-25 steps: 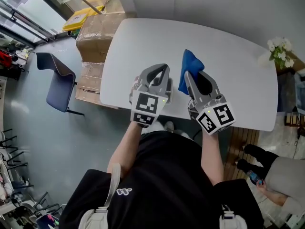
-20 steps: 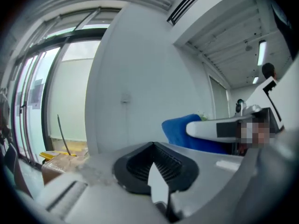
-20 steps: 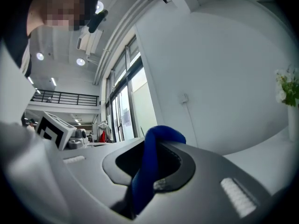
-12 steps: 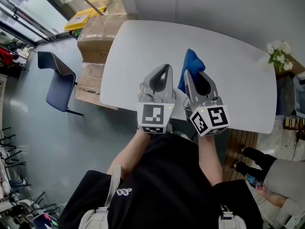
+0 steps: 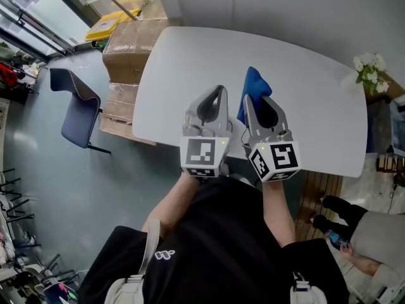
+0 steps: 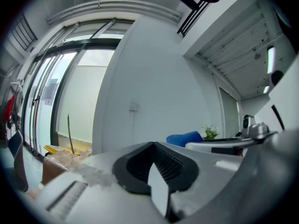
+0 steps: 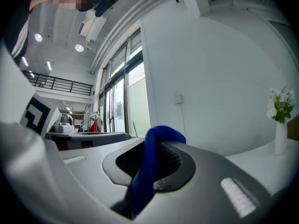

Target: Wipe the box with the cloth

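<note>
Cloth (image 5: 254, 86) is in my grip, but no wiping has begun, as far as I can judge.

Working down from the biggest thing, the white worktop (image 5: 190, 62) in front of me is bare apart from what I hold over its near edge. No box sits on it. The only boxes I can find are the taped cardboard boxes (image 5: 126, 46), stacked on the floor against the worktop's far left corner. I take the top one to be the target, though I can't be certain. A dark chair (image 5: 79, 116) stands on the floor to the left, well apart from them.

Both tools are level and side by side, just beyond my torso. That looks like a ready stance, not a working one.

The left tool (image 5: 218, 90) has its jaws together with nothing between them. I'd keep it free to steady the box if needed.

The right tool (image 5: 253, 101) is clamped on the blue cloth. A fold bulges past the jaw tips, which gives me a soft pad to press against a surface.

A small vase of white flowers (image 5: 369, 68) sits at the far right corner, out of my path.
</note>
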### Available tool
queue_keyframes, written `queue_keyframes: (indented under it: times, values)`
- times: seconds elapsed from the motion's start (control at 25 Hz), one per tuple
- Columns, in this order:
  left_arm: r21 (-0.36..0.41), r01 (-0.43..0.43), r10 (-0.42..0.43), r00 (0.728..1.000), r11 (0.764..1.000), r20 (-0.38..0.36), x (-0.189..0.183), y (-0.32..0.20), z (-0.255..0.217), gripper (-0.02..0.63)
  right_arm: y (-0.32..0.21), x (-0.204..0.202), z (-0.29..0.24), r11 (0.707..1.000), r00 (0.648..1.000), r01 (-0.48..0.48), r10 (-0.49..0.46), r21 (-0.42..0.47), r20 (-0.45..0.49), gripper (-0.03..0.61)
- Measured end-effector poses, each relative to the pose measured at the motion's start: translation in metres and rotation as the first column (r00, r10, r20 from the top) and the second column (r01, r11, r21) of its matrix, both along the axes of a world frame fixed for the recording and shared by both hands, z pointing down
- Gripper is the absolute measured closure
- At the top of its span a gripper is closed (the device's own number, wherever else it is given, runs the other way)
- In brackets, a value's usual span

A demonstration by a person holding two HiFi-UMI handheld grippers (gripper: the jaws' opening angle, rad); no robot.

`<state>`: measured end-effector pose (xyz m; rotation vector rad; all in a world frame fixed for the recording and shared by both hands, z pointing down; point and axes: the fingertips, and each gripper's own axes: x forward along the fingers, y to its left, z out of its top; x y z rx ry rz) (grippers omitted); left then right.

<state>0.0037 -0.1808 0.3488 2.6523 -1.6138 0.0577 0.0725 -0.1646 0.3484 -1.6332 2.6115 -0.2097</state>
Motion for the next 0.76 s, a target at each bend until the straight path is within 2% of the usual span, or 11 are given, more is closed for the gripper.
queue_keyframes:
  times: [0.48,0.76]
  values:
    - [-0.011,0.018,-0.018,1.0,1.0,0.011,-0.0032,-0.0014,0.0046,0.614,-0.0018,-0.0031,0.0042,1.0,1.0,0.019,-0.019,-0.007,-0.005,0.526]
    - [-0.023,0.023,-0.024,0.999,0.999,-0.047,-0.0044,0.001,0.0033,0.614,-0.0014,-0.0038,0.0047,1.0,1.0,0.024,-0.024,-0.008,-0.004,0.526]
